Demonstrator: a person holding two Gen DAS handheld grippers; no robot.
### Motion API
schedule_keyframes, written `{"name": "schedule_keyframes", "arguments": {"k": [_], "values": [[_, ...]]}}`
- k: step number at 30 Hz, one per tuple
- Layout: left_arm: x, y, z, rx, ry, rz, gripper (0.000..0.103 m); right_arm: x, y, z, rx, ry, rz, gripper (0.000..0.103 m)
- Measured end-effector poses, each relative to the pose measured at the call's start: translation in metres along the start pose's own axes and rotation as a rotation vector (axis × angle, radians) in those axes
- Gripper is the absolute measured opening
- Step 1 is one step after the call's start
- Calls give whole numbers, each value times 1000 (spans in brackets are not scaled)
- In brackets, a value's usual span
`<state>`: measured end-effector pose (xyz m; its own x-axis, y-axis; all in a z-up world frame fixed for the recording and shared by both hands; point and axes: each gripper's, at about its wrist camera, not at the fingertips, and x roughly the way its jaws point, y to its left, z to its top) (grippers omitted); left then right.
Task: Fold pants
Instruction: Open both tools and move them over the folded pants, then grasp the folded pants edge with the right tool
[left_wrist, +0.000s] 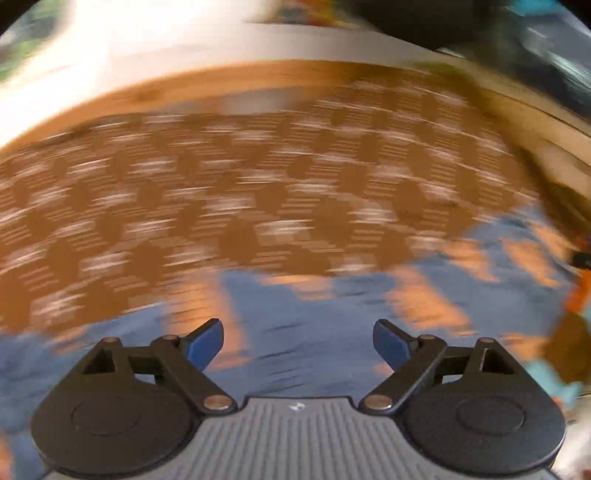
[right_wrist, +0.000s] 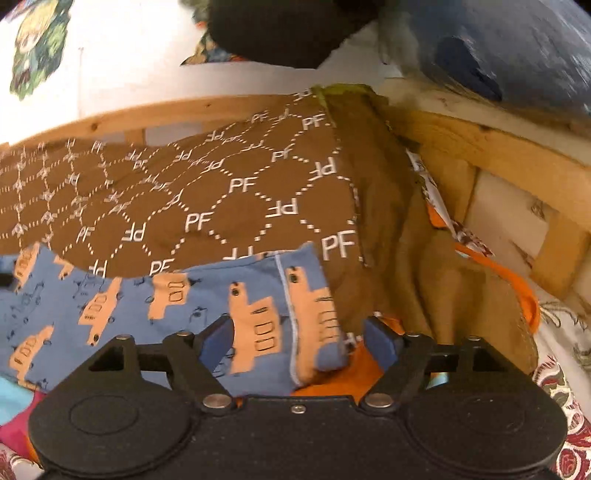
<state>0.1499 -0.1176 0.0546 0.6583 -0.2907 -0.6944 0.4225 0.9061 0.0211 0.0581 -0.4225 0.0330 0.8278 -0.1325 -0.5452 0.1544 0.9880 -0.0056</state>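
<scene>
My right claw (right_wrist: 299, 341) gapes around the blue truck-print pants (right_wrist: 110, 310) spread on the brown PF blanket (right_wrist: 221, 184) — poised to pinch a hem; left claw (left_wrist: 298, 345) hovers released above — blurred.

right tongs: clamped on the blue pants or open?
Open. In the right wrist view the right tongs stand spread, an end of the blue pants lying between the pads, not pinched.

Motion blur smears the whole left wrist view: the pants (left_wrist: 314, 332) and the brown blanket (left_wrist: 258, 184) show no clear pattern. In the right wrist view, the right gripper (right_wrist: 300, 339) hides the pants' near edge, and the frame cuts their left end.
</scene>
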Motion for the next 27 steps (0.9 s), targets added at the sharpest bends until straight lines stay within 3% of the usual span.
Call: {"name": "schedule_keyframes", "arguments": {"k": [2,4,6,8,12,16,22,25,27], "values": [[23,-38,8,86,21,-76,92,3,-10,0,15,2,8,73],[45,-68,9,188,56,-69,92,2,-18,-1,27,-13,30,70],[67,-79,4,249,120,-31,93,8,-22,-3,29,25,29,65],[72,-76,-2,222,113,-12,103,11,-22,-6,25,61,27,64],[66,-62,6,128,156,-23,101,8,-24,-5,62,62,78,64],[56,-71,39,158,101,-63,101,2,-22,-1,62,38,92,64],[65,-123,97,251,23,-212,101,10,-39,-6,170,83,69,48],[92,-146,106,217,60,-243,101,11,-40,-9,194,76,78,42],[108,-151,103,186,87,-252,100,12,-37,-10,163,75,67,26]]}}
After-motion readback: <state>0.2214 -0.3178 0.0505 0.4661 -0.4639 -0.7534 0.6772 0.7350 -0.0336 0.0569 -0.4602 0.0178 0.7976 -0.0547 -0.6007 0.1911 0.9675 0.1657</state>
